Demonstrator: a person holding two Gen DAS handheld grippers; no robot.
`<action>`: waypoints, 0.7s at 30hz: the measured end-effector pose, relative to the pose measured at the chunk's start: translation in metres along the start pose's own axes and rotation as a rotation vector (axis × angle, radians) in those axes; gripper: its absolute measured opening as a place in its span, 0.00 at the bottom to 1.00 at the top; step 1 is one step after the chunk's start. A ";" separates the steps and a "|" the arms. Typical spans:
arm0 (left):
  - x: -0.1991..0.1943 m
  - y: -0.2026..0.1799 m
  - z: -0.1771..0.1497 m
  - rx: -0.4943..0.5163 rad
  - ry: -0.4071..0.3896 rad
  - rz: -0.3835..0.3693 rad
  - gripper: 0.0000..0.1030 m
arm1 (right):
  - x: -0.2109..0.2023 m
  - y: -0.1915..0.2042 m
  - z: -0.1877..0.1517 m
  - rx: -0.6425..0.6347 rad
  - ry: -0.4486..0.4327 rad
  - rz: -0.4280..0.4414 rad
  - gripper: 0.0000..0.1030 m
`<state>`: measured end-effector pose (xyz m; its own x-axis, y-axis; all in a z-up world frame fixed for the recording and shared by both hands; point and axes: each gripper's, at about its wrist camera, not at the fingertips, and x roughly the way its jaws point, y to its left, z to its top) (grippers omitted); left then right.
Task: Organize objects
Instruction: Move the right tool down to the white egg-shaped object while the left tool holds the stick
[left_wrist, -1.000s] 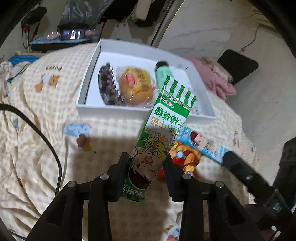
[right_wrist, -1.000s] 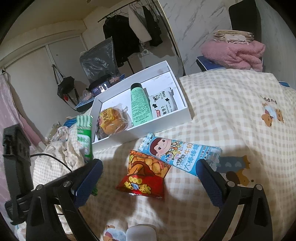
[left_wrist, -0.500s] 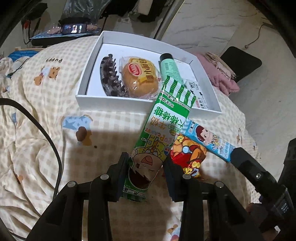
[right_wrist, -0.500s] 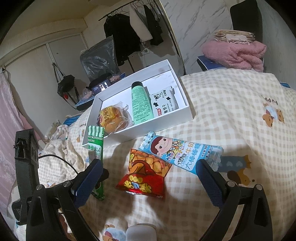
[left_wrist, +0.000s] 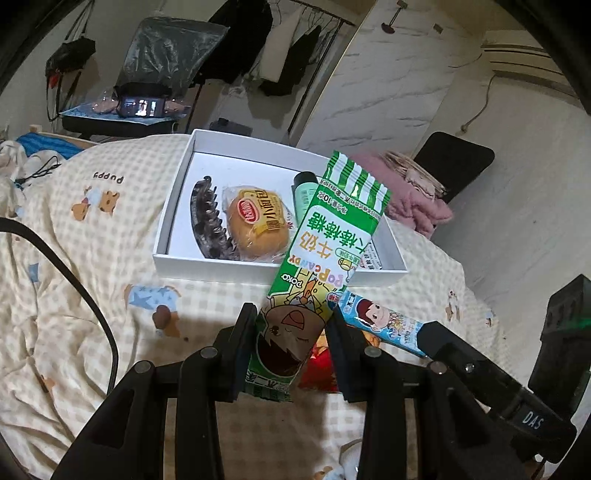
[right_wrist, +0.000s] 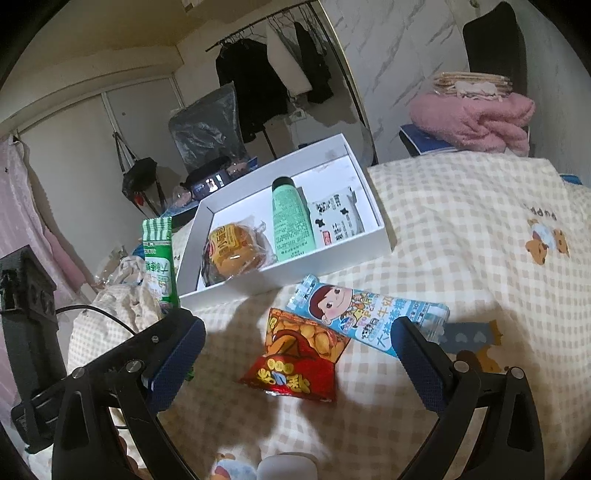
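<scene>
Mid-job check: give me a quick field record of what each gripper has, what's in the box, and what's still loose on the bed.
left gripper: shut on green candy pack, raised clear of the bed
right gripper: open, empty, over the loose snacks
white box: on bed, open
in box: hair claw, bun, green tube, small white packet
loose on bed: red snack bag, blue candy pack
likely next: green pack into box
</scene>
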<state>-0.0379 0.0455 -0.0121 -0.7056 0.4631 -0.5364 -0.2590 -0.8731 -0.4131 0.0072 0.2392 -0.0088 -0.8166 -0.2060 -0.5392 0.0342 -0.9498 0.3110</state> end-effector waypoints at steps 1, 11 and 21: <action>0.001 -0.002 0.002 0.012 -0.002 0.002 0.40 | -0.001 0.001 0.000 -0.004 -0.005 0.001 0.98; 0.004 -0.001 0.001 -0.020 0.020 -0.011 0.40 | -0.010 0.008 0.016 -0.060 0.042 -0.051 0.98; 0.000 -0.015 0.001 0.089 -0.001 0.111 0.40 | -0.034 0.003 0.029 -0.075 0.017 -0.109 0.98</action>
<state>-0.0345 0.0583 -0.0054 -0.7337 0.3628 -0.5745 -0.2366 -0.9290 -0.2845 0.0178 0.2499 0.0333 -0.8081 -0.1039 -0.5798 -0.0105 -0.9816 0.1905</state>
